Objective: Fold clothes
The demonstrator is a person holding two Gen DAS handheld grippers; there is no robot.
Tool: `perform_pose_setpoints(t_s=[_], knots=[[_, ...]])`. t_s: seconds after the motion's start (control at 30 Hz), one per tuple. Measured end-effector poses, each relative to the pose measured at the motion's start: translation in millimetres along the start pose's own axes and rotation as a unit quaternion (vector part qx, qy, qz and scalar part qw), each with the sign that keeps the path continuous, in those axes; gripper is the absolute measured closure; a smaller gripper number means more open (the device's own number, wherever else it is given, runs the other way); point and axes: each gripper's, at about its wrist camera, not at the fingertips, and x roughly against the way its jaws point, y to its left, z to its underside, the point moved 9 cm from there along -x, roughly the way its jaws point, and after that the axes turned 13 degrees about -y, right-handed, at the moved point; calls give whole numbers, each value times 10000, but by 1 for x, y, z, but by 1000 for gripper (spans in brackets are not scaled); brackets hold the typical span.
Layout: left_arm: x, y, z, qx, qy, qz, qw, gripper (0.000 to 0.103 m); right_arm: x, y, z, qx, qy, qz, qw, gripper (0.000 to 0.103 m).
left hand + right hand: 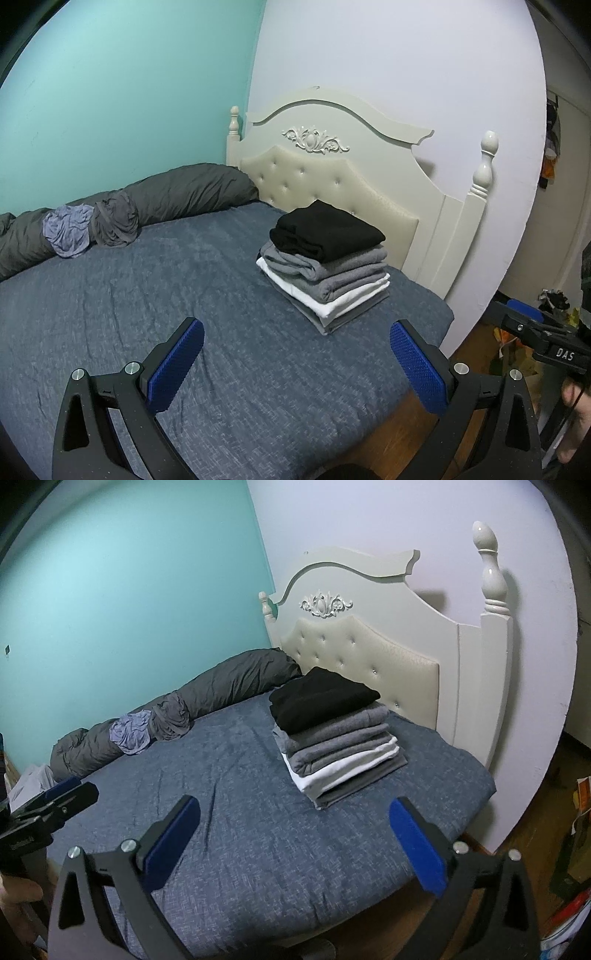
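A stack of folded clothes (325,266), black on top, then grey, white and grey, sits on the blue bed cover (147,295) near the headboard; it also shows in the right wrist view (336,738). Two crumpled garments, a lilac one (68,230) and a grey one (116,221), lie against the far bolster, also seen in the right wrist view (131,733). My left gripper (295,354) is open and empty above the near part of the bed. My right gripper (293,830) is open and empty, also short of the stack.
A long dark grey bolster (192,192) lies along the teal wall. A cream headboard (332,177) with posts stands behind the stack. Wooden floor and clutter (569,849) lie to the right of the bed. Each gripper shows at the edge of the other's view (543,336) (48,808).
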Motion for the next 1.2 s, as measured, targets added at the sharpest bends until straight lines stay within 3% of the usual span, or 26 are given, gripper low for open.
perform_pose_setpoints(t_s=[0.3,1.2], knots=[[7,2,16,-81,60,-90,9999,0,12,4,9,154,-82,92,9998,0],[18,10,21,-5,5,-152,9999,0,15,10,24,222,-70,121,9997,0]])
